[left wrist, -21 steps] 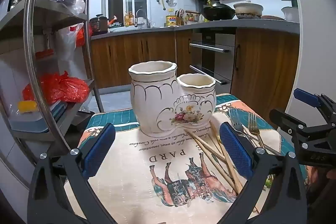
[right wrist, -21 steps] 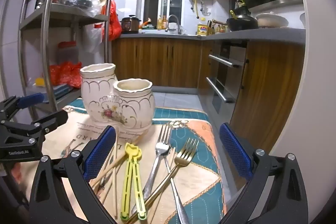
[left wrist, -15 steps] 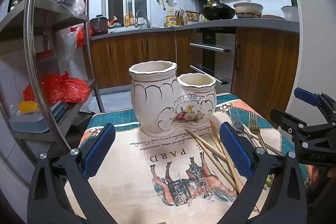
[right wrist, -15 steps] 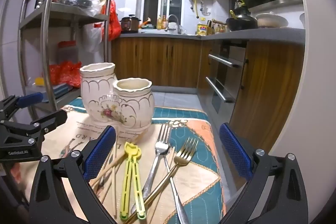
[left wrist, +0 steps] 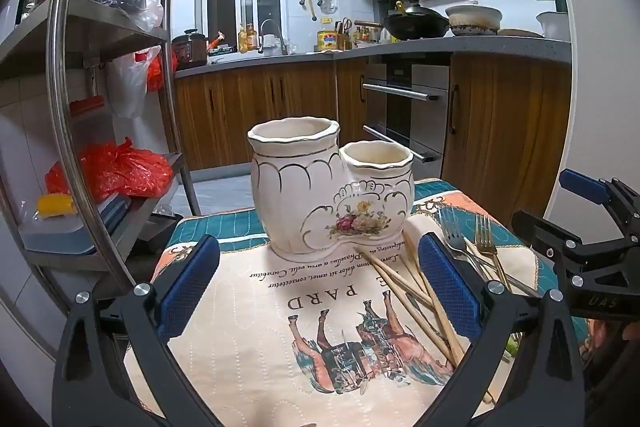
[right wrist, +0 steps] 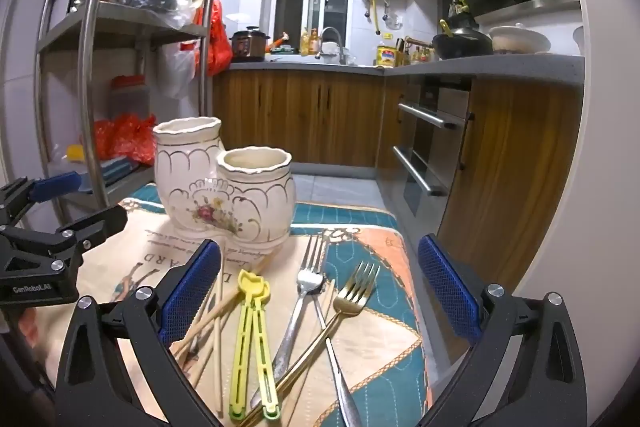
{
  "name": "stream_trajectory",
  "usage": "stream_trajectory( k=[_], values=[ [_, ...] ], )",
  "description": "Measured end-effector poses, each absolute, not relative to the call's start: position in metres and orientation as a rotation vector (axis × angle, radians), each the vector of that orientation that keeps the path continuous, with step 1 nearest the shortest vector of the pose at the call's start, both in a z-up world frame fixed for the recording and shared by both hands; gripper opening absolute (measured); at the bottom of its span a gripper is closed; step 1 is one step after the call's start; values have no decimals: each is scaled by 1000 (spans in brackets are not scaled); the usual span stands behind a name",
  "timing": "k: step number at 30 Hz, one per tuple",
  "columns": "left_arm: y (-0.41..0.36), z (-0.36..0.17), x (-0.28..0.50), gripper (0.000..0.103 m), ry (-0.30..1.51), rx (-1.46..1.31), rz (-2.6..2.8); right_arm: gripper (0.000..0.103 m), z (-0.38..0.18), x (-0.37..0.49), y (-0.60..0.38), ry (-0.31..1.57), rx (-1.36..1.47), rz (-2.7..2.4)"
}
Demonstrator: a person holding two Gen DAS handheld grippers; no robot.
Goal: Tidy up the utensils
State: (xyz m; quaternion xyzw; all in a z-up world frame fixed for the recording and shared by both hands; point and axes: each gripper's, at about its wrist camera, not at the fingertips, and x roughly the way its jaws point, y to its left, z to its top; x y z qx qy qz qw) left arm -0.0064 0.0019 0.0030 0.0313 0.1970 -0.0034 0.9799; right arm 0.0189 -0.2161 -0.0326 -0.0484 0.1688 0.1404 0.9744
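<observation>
Both grippers — left [left wrist: 318,285], right [right wrist: 319,285] — jaws wide, empty | forks [right wrist: 320,291], chopsticks [right wrist: 218,311], tongs [right wrist: 254,339] overlap — lifting one may drag neighbours | holder [right wrist: 224,187] could tip.

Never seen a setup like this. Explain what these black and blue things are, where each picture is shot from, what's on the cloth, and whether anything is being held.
No robot here: a person holds one pair of tongs in each hand, each with a fisheye camera looking forward along its fingers. One picture comes from the left tongs, the other from the right tongs; each also glimpses the other at its edge. Both are open and hold nothing. On the printed cloth stands a white double-pot holder, apparently empty. Beside it lie wooden chopsticks, a yellow clip-like tool, a silver fork and a gold fork, all unsorted.
</observation>
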Motion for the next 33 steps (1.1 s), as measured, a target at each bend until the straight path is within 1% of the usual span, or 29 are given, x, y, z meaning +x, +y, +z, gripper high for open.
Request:
stream_trajectory(
  k=[33],
  values=[
    [1, -2, -2, 98, 405, 68, 0, 98, -36, 20, -214, 350, -100, 282]
  ],
)
